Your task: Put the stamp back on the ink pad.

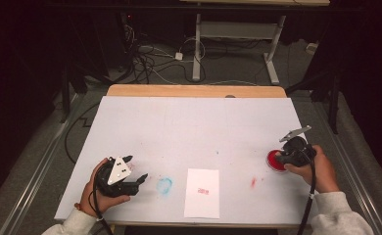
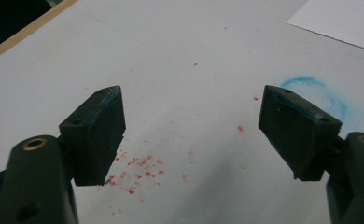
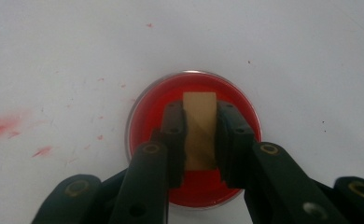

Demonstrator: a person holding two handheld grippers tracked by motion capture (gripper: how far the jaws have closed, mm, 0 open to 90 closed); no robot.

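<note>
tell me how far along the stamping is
One red print already sits on the white paper, so at least one stamping looks done. In hand: the right gripper is shut on the wooden stamp, held over the red ink pad, apparently re-inking. Probably left: carrying the stamp back to the paper. The left gripper is open, holding nothing.

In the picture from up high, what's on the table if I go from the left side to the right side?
Left hand-held gripper → blue smudge → white paper → red smear → red ink pad, where the right hand-held gripper holds a wooden stamp.
</note>
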